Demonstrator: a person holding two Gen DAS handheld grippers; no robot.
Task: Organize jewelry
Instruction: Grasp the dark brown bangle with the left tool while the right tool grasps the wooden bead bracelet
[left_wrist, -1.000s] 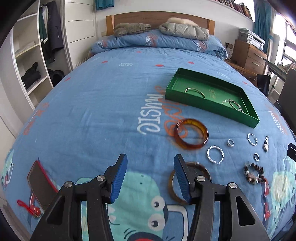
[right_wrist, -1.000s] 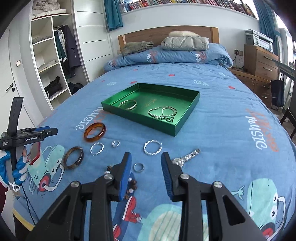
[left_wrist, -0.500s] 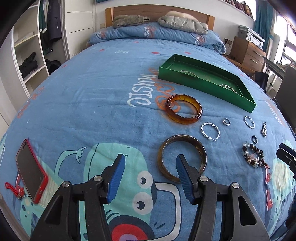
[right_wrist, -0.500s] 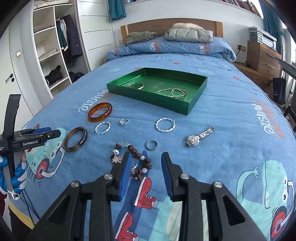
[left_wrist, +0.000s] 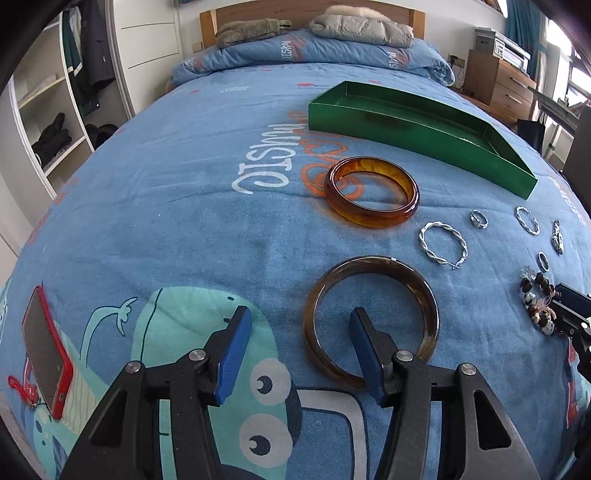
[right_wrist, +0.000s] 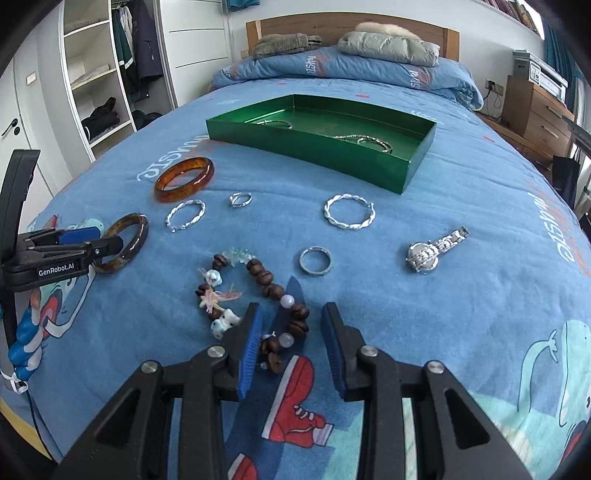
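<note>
The left gripper (left_wrist: 299, 326) is closing, its pads straddling the near-left rim of the dark bangle (left_wrist: 371, 319) without touching. The right gripper (right_wrist: 291, 325) stands apart around the beaded bracelet (right_wrist: 255, 299). The green tray (right_wrist: 402, 171) lies at twelve o'clock.

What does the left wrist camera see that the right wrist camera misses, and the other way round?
Only the left wrist view shows the red phone lying on the bedspread. Only the right wrist view shows inside the green tray, where silver bracelets already lie. Both show the amber bangle, the dark brown bangle, the beaded bracelet and the watch, all loose on the bed.
</note>
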